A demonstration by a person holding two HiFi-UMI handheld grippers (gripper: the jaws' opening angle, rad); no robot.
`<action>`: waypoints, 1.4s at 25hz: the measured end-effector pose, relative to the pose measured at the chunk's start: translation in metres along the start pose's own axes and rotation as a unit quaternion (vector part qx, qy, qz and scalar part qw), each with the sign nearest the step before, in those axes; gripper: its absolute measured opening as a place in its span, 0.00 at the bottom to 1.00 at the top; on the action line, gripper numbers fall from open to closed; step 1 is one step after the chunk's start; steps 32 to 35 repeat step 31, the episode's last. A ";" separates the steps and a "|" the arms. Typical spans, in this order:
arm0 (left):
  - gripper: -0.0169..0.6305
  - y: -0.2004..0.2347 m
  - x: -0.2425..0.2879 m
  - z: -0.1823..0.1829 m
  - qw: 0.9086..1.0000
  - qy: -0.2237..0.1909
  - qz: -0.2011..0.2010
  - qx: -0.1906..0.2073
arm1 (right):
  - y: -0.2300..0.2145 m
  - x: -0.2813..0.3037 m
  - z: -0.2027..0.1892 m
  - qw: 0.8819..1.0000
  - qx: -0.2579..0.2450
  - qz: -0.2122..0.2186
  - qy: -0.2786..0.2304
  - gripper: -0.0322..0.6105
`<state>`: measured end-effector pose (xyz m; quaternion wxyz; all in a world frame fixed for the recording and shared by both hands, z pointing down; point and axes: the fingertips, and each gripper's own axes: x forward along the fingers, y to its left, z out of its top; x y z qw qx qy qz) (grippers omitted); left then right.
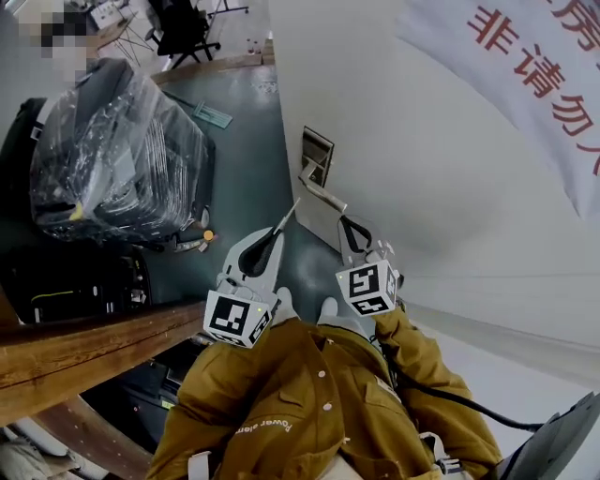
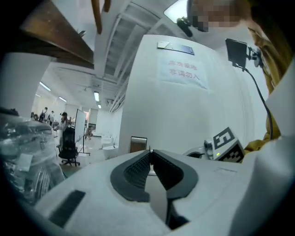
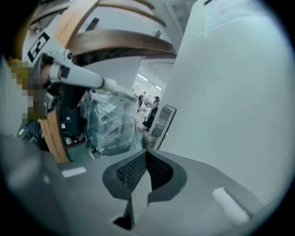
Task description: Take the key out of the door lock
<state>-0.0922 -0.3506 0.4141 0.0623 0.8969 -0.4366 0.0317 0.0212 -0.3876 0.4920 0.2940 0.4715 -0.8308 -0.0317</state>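
The white door (image 1: 441, 178) fills the right of the head view, with a dark lock plate (image 1: 317, 155) and a silver lever handle (image 1: 323, 194) on its edge. My left gripper (image 1: 279, 228) is a little below and left of the handle, its jaws closed on a thin silver key (image 1: 290, 212) that sticks out past the tips, clear of the lock. In the left gripper view the left gripper (image 2: 150, 153) shows only a sliver of the key (image 2: 150, 149). My right gripper (image 1: 349, 223) hangs just under the handle; seen up close, the right gripper (image 3: 145, 152) is shut and holds nothing.
A black case wrapped in plastic film (image 1: 117, 159) stands on the grey floor to the left. A curved wooden rail (image 1: 84, 352) crosses the lower left. A white banner with red characters (image 1: 525, 56) hangs on the door. An office chair (image 1: 183, 28) and a person stand further back.
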 end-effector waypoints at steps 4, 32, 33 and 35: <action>0.06 -0.034 -0.005 0.011 0.999 -0.041 0.007 0.029 | 0.006 -0.055 0.014 0.993 0.050 -0.018 -0.109 0.06; 0.06 -0.058 -0.011 -0.048 0.998 0.050 0.006 0.030 | 0.006 -0.089 0.016 0.967 0.165 -0.025 -0.190 0.06; 0.06 -0.058 -0.011 -0.048 0.998 0.050 0.006 0.030 | 0.006 -0.089 0.016 0.967 0.165 -0.025 -0.190 0.06; 0.06 -0.058 -0.011 -0.048 0.998 0.050 0.006 0.030 | 0.006 -0.089 0.016 0.967 0.165 -0.025 -0.190 0.06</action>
